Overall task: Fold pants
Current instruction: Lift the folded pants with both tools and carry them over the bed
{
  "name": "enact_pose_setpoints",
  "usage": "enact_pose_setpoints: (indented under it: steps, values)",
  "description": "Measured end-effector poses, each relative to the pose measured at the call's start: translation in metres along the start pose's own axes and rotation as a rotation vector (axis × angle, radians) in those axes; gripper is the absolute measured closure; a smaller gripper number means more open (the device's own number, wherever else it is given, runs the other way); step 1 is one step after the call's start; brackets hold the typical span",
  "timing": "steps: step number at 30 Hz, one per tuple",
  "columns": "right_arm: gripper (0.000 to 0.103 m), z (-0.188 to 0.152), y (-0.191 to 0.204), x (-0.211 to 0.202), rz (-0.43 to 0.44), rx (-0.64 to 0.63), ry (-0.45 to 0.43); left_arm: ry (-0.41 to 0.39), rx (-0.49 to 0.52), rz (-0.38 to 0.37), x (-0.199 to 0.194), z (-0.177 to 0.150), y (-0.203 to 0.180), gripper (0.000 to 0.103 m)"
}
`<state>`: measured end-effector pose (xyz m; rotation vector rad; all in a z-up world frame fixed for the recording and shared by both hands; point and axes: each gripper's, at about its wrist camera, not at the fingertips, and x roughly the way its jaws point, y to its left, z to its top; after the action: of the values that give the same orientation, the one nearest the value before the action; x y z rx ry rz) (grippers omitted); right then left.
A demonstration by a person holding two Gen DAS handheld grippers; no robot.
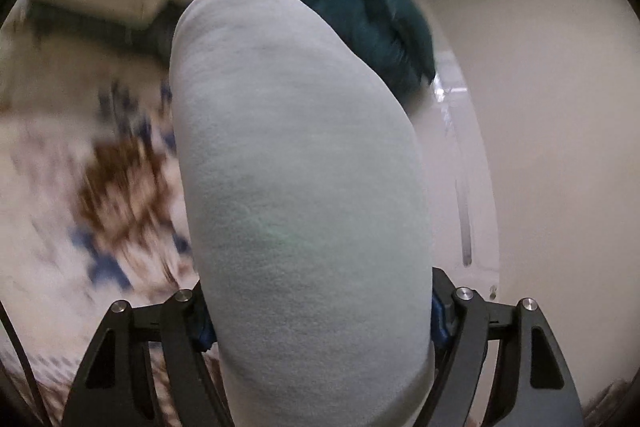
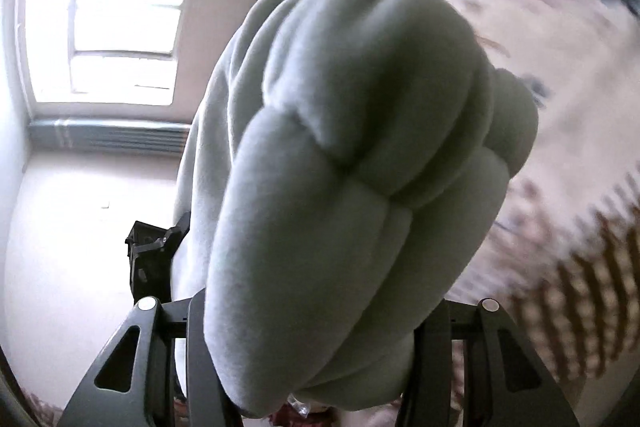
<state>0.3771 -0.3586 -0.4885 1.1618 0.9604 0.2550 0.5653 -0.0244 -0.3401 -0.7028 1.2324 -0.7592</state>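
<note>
The pants are light grey fleece. In the left wrist view a smooth length of the pants (image 1: 296,187) fills the middle and runs away from the camera; my left gripper (image 1: 320,339) is shut on it, its fingertips hidden by the cloth. In the right wrist view a thick bunched wad of the pants (image 2: 360,167) sits between the jaws; my right gripper (image 2: 320,359) is shut on it, fingertips hidden. The left gripper (image 2: 154,251) shows as a black body behind the hanging cloth. The pants are held up in the air.
A patterned white, brown and blue cover (image 1: 100,187) lies below, blurred; it also shows in the right wrist view (image 2: 540,67). A dark teal garment (image 1: 360,7) lies beyond the pants. A bright window (image 2: 116,27) with a radiator (image 2: 112,137) under it and pale walls (image 1: 560,147) surround.
</note>
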Motion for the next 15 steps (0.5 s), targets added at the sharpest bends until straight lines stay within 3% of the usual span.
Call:
enact_pose_setpoints:
  steps: [4,7,9,15]
  values:
    - [0.054,0.03,0.067,0.048,0.037,-0.054,-0.02,-0.031,0.036,-0.019,-0.048,0.083,0.002,0.028]
    - [0.054,0.083,0.116,0.085,0.063,-0.067,-0.057,-0.045,0.072,-0.025,-0.082,0.156,0.011,0.028]
    - [0.054,0.099,0.147,0.124,0.086,-0.074,-0.085,-0.051,0.099,-0.009,-0.099,0.207,0.022,0.028]
    - [0.054,0.153,0.195,0.253,0.127,-0.065,-0.099,-0.062,0.112,0.027,-0.107,0.324,0.08,0.028]
